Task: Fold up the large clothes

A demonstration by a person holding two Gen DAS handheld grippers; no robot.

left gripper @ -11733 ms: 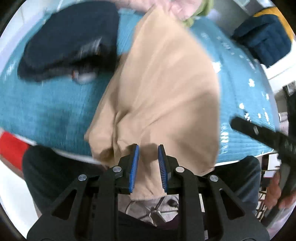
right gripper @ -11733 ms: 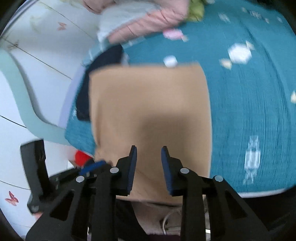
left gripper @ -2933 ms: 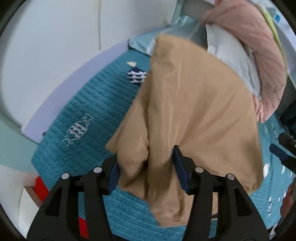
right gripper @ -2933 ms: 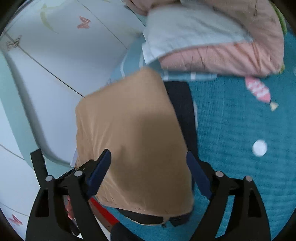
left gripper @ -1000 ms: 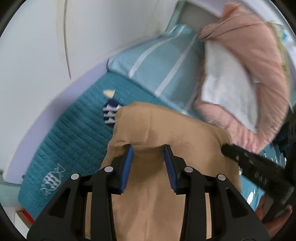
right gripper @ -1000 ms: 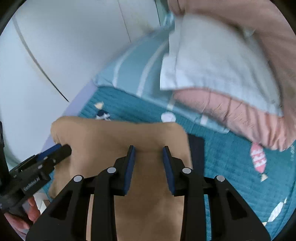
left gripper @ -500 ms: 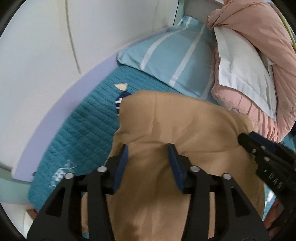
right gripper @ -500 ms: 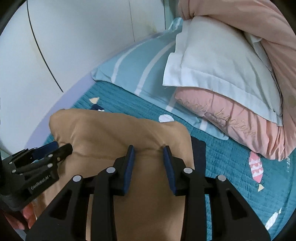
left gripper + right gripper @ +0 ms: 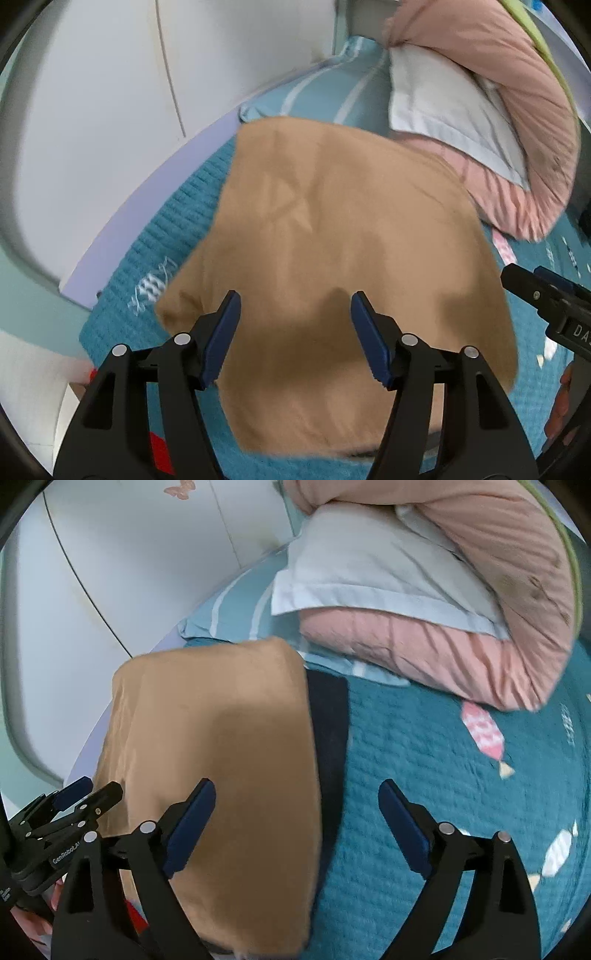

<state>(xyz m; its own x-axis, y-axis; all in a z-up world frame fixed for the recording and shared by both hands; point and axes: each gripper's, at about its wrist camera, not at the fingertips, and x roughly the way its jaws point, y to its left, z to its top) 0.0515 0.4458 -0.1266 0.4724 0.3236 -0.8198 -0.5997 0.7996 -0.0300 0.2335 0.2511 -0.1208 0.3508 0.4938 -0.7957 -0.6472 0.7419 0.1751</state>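
Left wrist view
Tan garment (image 9: 332,240): folded into a rough rectangle, lying flat on the teal quilted bedspread (image 9: 173,236); its far edge reaches the striped light-blue pillow (image 9: 325,92).
Left gripper (image 9: 295,332): jaws opening, blue pads standing apart above the near part of the tan garment; the cloth lies below and between them, and neither pad presses on it.
Right gripper, seen from here (image 9: 546,295): its black body comes in from the right edge, just past the tan garment's right side.
Bedding: a white pillow (image 9: 450,107) and a pink duvet (image 9: 517,122) are piled beyond the tan garment's far right corner.
Wall (image 9: 92,110): white panels run along the left side of the bedspread.

Right wrist view
Tan garment (image 9: 221,757): lies to the left on the teal quilted bedspread (image 9: 424,775), on top of a dark navy garment (image 9: 330,723) whose strip shows along its right edge.
Right gripper (image 9: 295,823): jaws opening, spread very wide; the left pad is over the tan garment, the right pad over bare bedspread, nothing gripped.
Left gripper, seen from here (image 9: 74,797): at the tan garment's lower left edge, with blue-tipped fingers (image 9: 72,790); from this angle I cannot tell how far apart they are.
Bedding: the white pillow (image 9: 369,565) on the pink duvet (image 9: 461,653) lies beyond the tan garment, the striped light-blue pillow (image 9: 240,609) just behind its far edge.
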